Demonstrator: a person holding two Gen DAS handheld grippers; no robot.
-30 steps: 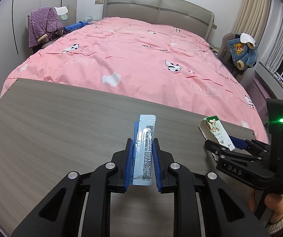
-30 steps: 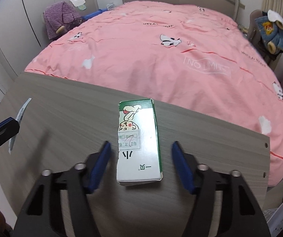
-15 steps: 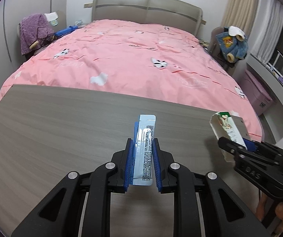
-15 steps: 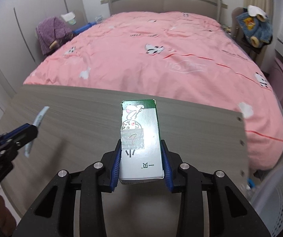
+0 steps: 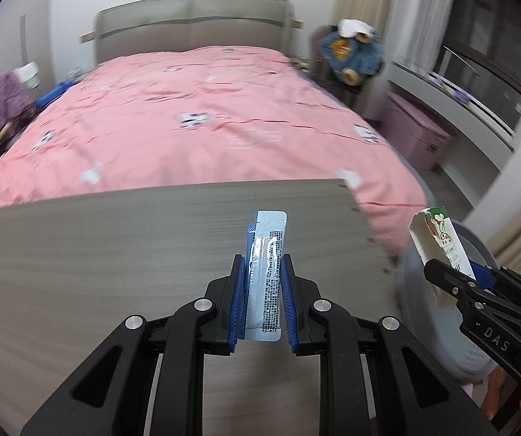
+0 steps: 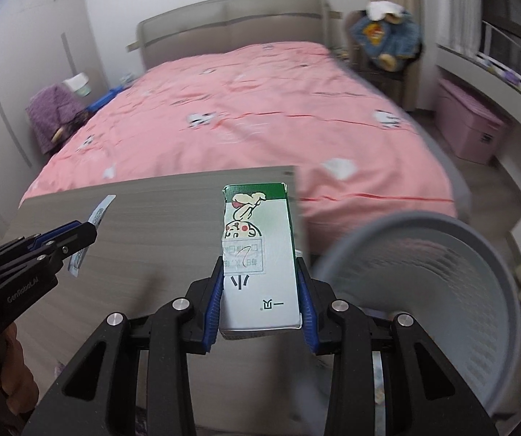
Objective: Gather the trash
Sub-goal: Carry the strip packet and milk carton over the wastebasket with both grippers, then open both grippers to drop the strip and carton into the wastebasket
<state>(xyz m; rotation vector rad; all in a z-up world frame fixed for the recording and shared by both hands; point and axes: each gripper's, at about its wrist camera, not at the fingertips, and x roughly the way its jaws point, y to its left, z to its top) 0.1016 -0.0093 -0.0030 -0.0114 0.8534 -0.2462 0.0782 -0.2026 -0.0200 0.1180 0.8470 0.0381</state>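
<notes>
My left gripper is shut on a flat pale-blue sachet that stands up between its blue pads, above the grey wooden table. A white-and-green milk carton with a cartoon print is clamped in my right gripper, lifted off the table. From the left wrist view the carton and the right gripper hang past the table's right end, in front of the grey bin. From the right wrist view the left gripper with the sachet is at the left.
A round grey slatted waste bin stands on the floor just right of the table's end. Beyond the table lies a bed with a pink cover. A pink box and a chair with a blue jacket stand at the far right.
The right gripper closed on the carton and lifted it off the table. Both grippers have swung to the right, bringing the grey bin into view.
</notes>
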